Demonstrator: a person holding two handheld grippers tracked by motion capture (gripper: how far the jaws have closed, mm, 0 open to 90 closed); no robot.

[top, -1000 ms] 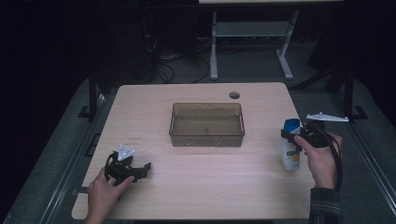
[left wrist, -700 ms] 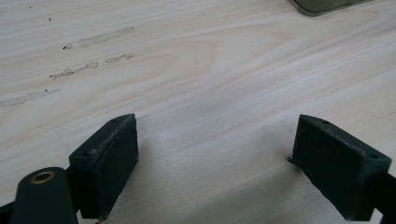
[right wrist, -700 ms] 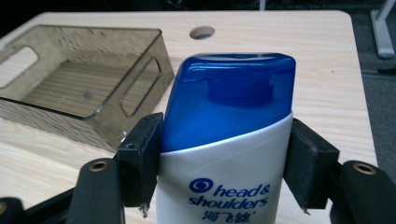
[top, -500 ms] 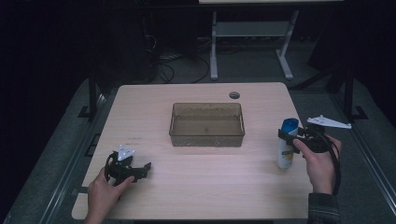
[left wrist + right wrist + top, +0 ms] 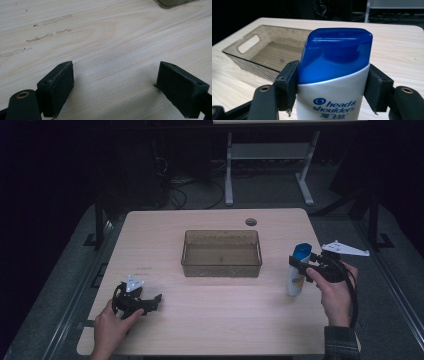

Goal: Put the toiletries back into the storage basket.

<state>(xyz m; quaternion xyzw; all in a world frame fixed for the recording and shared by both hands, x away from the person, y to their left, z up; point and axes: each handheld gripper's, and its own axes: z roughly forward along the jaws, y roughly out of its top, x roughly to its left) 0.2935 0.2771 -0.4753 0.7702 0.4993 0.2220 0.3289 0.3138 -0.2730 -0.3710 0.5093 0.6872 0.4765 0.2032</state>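
Observation:
A white shampoo bottle (image 5: pixel 296 272) with a blue cap stands upright near the table's right edge. My right gripper (image 5: pixel 300 264) is shut on it just below the cap. In the right gripper view both black pads (image 5: pixel 287 83) press the sides of the bottle (image 5: pixel 334 72). A smoky clear plastic bin (image 5: pixel 222 253) sits at the table's middle with nothing in it; the bin (image 5: pixel 262 53) lies beyond the bottle to the left in that view. My left gripper (image 5: pixel 150 302) rests on the table at the front left, open, with bare wood between its jaws in the left gripper view (image 5: pixel 115 87).
The wooden table (image 5: pixel 210 325) has a round cable hole (image 5: pixel 251 222) at the back right. A corner of the bin (image 5: pixel 175 3) shows at the top of the left gripper view. Beyond the table stands a white metal frame (image 5: pixel 270 155) on a dark floor with cables.
My right gripper has carried the bottle leftward, toward the bin, and slightly up. The left hand has stayed where it was.

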